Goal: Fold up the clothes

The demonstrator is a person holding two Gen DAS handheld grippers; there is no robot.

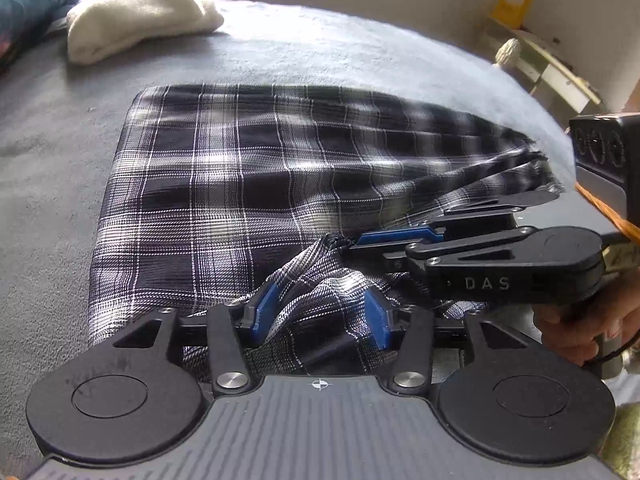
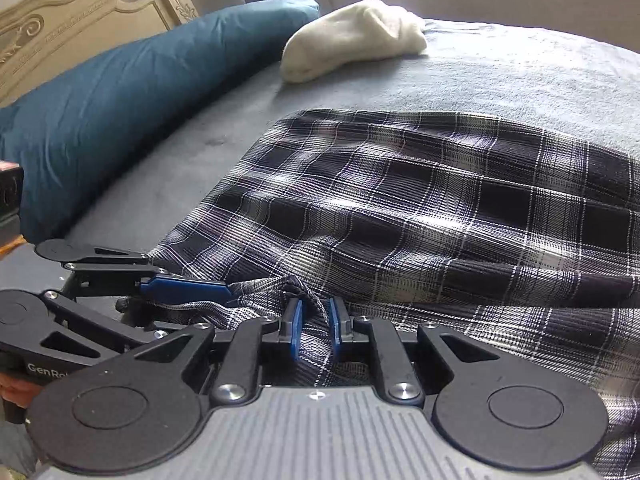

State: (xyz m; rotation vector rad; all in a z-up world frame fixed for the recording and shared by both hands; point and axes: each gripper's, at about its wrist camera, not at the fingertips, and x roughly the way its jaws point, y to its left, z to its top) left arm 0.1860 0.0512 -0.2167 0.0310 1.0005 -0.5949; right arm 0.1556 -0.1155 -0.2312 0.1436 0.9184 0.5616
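A black-and-white plaid garment (image 1: 240, 184) (image 2: 440, 208) lies folded on the grey-blue bed cover (image 1: 320, 52), with its near edge bunched up. My left gripper (image 1: 322, 316) stands open at that near edge, and a loose ridge of plaid cloth runs between its blue pads without being pinched. My right gripper (image 2: 316, 328) is shut on a gathered tuft of the same edge. In the left wrist view the right gripper (image 1: 345, 245) comes in from the right, just beyond the left one. One blue finger (image 2: 188, 287) of the left gripper lies at the left of the right wrist view.
A folded white towel (image 1: 140, 12) (image 2: 352, 40) rests far back on the bed. A teal pillow (image 2: 120, 100) lies along the left, before a cream headboard (image 2: 60, 28). A person's hand (image 1: 592, 320) grips the right handle. The bed's far-right edge borders a cream shelf (image 1: 540, 60).
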